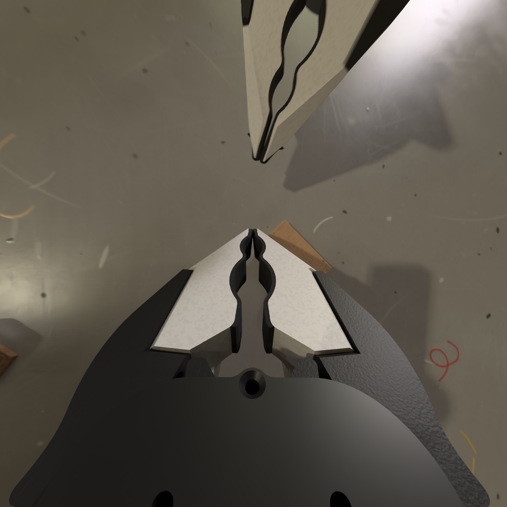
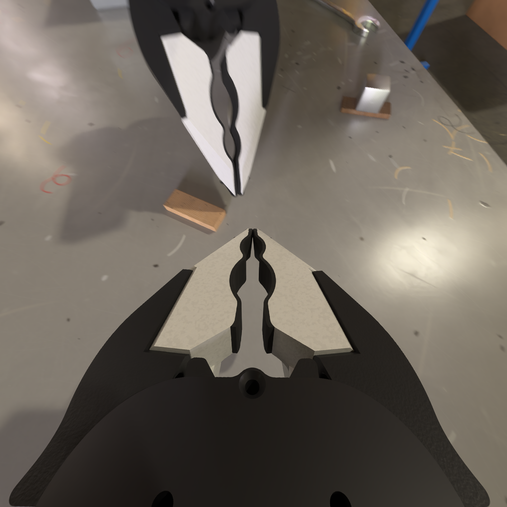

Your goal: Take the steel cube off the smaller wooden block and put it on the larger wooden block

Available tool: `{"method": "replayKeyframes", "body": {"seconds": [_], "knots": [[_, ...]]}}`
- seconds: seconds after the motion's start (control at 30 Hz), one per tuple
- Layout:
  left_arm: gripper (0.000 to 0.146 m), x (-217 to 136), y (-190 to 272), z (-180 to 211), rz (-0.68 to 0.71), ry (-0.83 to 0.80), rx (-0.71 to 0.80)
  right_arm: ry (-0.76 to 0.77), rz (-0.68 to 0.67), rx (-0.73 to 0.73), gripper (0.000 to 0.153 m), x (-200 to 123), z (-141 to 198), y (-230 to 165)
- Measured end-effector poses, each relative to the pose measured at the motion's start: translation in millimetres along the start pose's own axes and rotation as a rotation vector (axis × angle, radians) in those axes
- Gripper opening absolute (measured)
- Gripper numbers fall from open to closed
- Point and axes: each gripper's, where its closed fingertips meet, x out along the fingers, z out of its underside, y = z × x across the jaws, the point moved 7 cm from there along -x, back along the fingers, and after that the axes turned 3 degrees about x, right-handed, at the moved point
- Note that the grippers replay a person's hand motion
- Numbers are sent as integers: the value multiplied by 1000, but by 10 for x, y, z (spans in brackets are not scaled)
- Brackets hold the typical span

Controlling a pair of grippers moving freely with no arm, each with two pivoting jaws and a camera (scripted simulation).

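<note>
In the right wrist view the steel cube (image 2: 374,100) stands on the smaller, darker wooden block (image 2: 365,109) at the far right of the metal table. The larger, light wooden block (image 2: 194,210) lies flat nearer, left of centre. My right gripper (image 2: 253,230) is shut and empty above the table, just right of the larger block. My left gripper (image 2: 237,193) faces it, shut and empty, its tips over that block's right end. In the left wrist view my left gripper (image 1: 253,230) hides most of the larger block (image 1: 299,252); the right gripper (image 1: 260,159) points in from above.
A shiny metal tool (image 2: 362,24) lies at the far right, beside a blue post (image 2: 419,24). The table's edge (image 2: 466,90) runs along the right. A dark wooden corner (image 1: 5,359) shows at the left edge of the left wrist view.
</note>
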Motion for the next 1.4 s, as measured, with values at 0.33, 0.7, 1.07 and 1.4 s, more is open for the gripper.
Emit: {"method": "replayKeyframes", "body": {"seconds": [0.33,0.7,1.07,1.4], "knots": [[0,-282,-162,-91,-203,178,25,112,47,-11,0,-200,-183,2],[0,-1145,-491,37,-855,459,-74,337,323,228,0,-903,145,803],[19,-1327,-635,230,-992,440,-184,460,458,287,0,-1390,275,991],[34,-1323,-650,251,-941,465,-220,419,474,215,0,-1313,223,937]]}}
